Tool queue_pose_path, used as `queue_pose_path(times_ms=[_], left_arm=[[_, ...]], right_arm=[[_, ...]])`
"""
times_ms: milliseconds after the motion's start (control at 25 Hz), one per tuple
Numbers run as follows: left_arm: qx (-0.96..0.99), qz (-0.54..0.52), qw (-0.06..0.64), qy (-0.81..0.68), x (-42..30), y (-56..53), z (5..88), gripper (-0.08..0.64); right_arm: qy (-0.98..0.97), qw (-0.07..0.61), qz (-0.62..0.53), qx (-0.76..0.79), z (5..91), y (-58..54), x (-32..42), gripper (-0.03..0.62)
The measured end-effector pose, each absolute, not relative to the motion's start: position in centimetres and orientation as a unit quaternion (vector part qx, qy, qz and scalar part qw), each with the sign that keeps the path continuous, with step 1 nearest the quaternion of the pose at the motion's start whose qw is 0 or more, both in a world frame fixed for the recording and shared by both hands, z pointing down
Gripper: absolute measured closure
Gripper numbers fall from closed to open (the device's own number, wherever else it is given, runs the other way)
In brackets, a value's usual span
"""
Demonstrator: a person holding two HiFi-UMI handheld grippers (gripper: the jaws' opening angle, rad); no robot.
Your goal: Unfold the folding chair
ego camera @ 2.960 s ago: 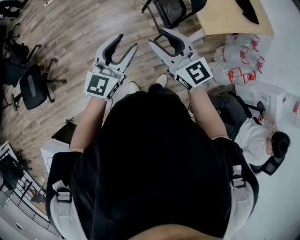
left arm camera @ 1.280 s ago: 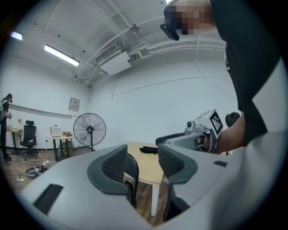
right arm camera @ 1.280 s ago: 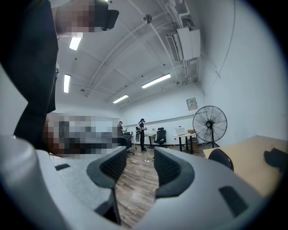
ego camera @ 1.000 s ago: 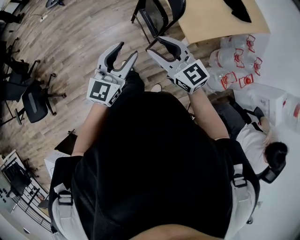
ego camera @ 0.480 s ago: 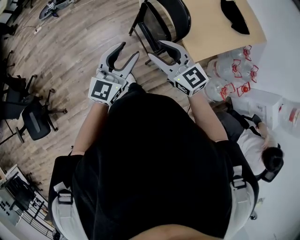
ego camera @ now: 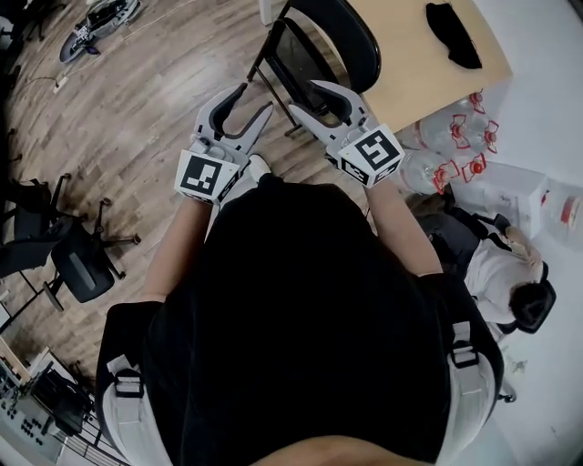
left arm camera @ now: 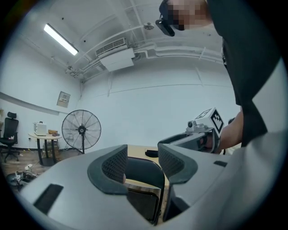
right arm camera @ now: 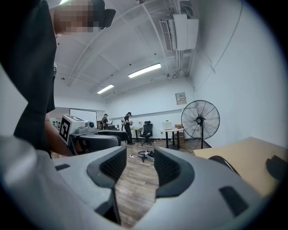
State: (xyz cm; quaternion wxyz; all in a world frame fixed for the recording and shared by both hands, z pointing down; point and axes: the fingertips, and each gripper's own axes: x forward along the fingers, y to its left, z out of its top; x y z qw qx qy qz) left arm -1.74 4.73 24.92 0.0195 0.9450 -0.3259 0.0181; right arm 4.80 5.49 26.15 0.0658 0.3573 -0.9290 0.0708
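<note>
Between both pairs of jaws nothing is held: the left gripper (ego camera: pixel 255 96) and right gripper (ego camera: pixel 302 96) are parted and empty. Just beyond, the folding chair (ego camera: pixel 342 23) is seen beside the table (ego camera: pixel 428 64). Backrest and seat edge are best gripped separately.

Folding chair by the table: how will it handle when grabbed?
The folding chair is thin tube with slim black panels, so probably stiff and fairly light. Standing narrow beside the table, it may tip if pushed. On the smooth wood floor, its feet could slide.
</note>
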Motion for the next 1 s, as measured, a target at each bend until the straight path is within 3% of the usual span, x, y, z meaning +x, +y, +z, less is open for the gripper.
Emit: queue_pose_path(times_ms=[640, 1000], left_arm=[[0.949, 0.029, 0.033, -0.313, -0.9, -2.5, 26.3, 0.354], [0.938, 0.037, 0.030, -0.343, 3.6, -5.1, 26.8, 0.354]], right_arm=[[-0.918, 0.080, 0.090, 0.379, 27.6, -1.2, 6.5, 0.410], [-0.916, 0.095, 0.087, 0.380, 28.3, -5.6, 12.5, 0.410]])
